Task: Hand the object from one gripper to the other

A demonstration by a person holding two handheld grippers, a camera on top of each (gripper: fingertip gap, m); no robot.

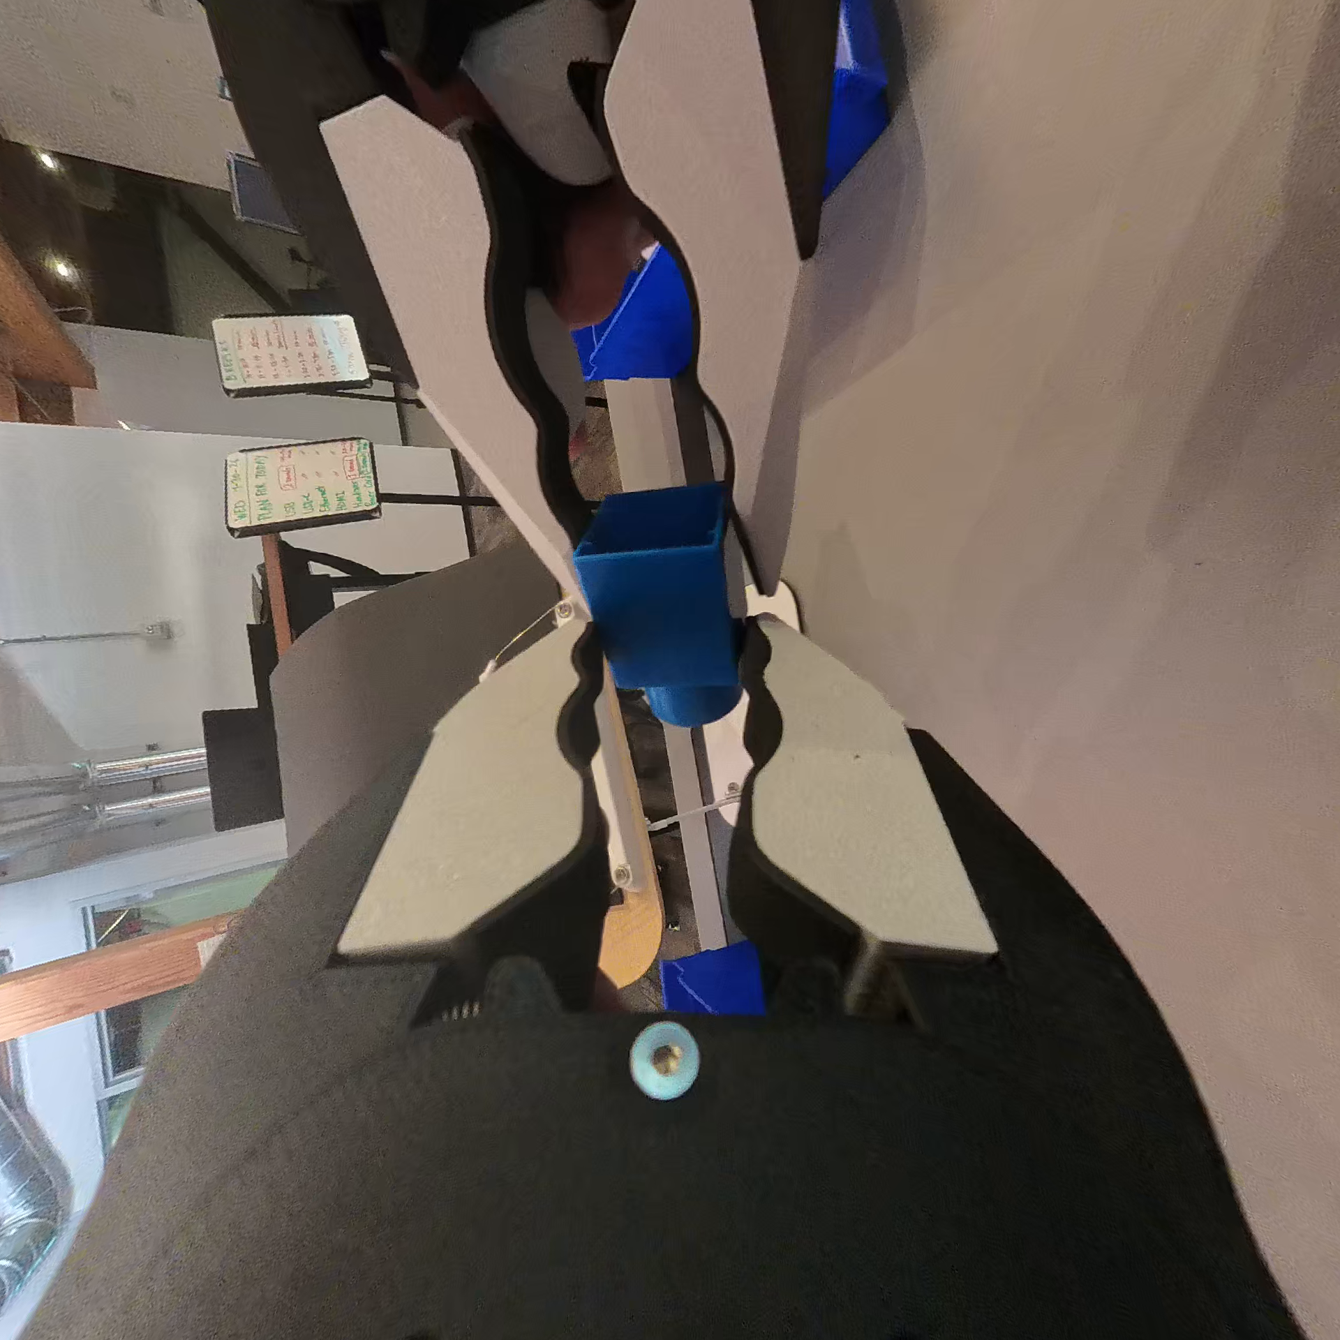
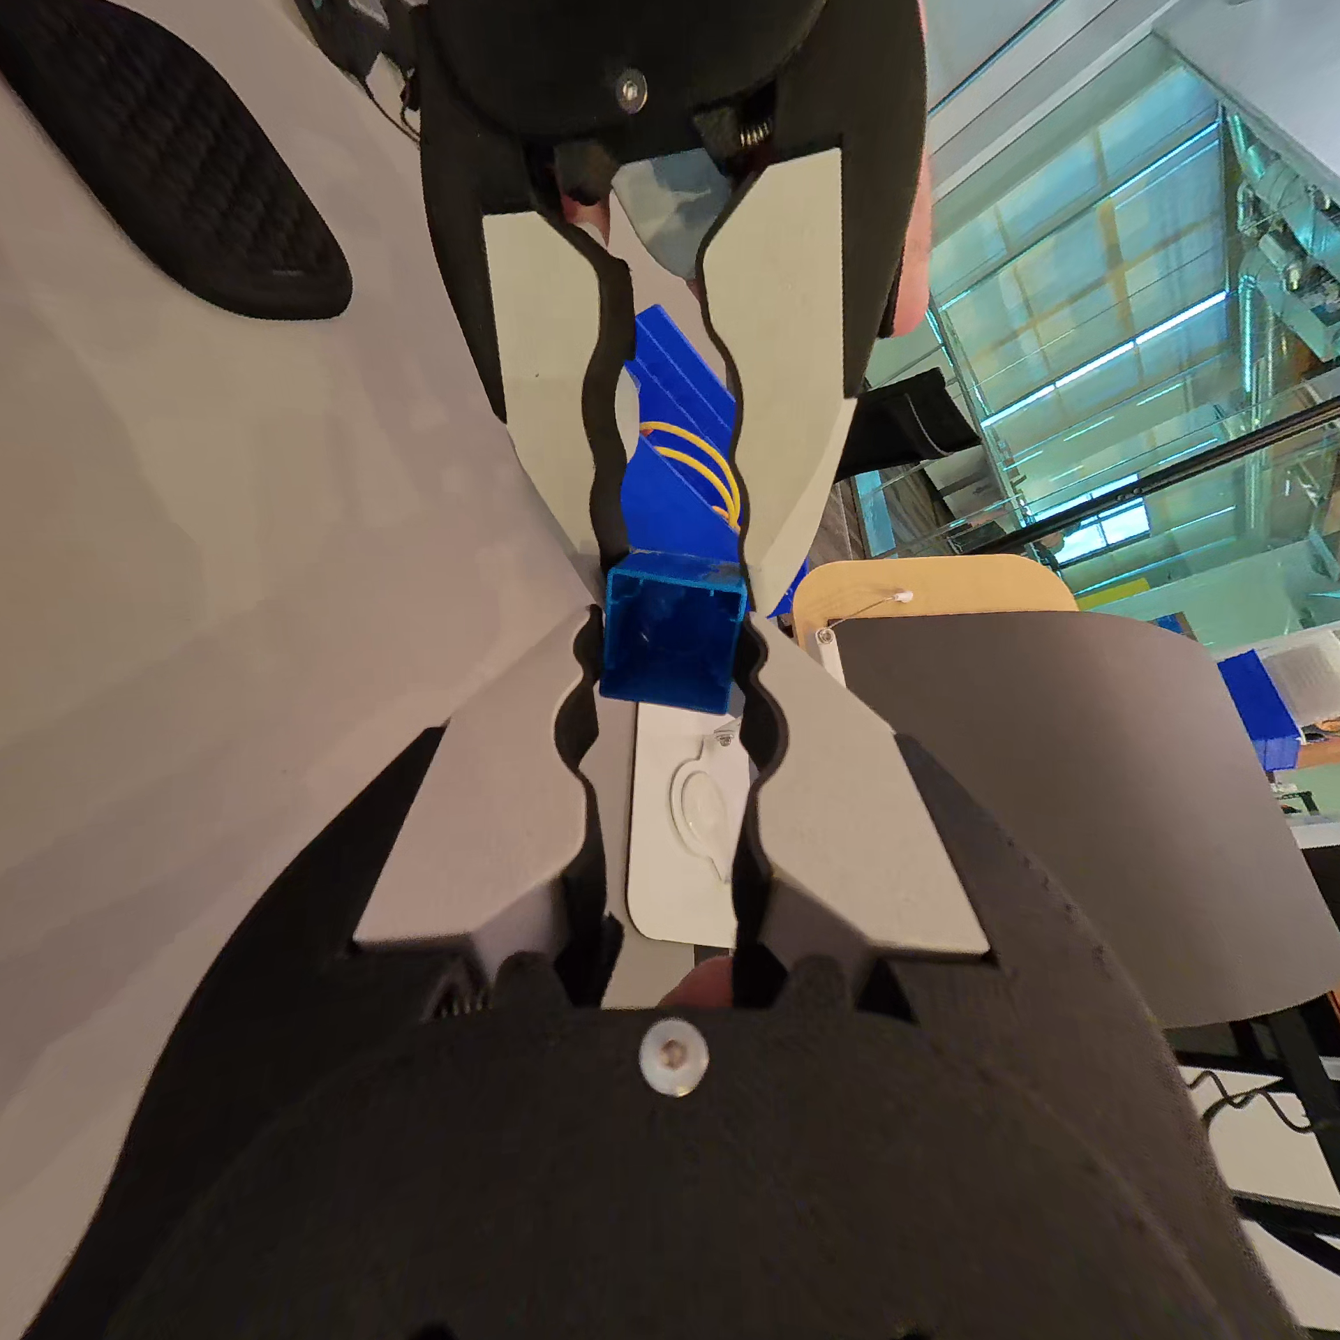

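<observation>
The left claw [image 1: 671,638] and right claw [image 2: 671,638] both pinch 1 unmarked blue square tube [image 1: 656,580], tip to tip.

blue square open-topped plastic cup [image 1: 656,602] between left gripper [image 1: 671,638] jaws | right gripper [image 1: 652,536] opposite, tip to tip | blue bins [image 1: 638,326] behind
</observation>
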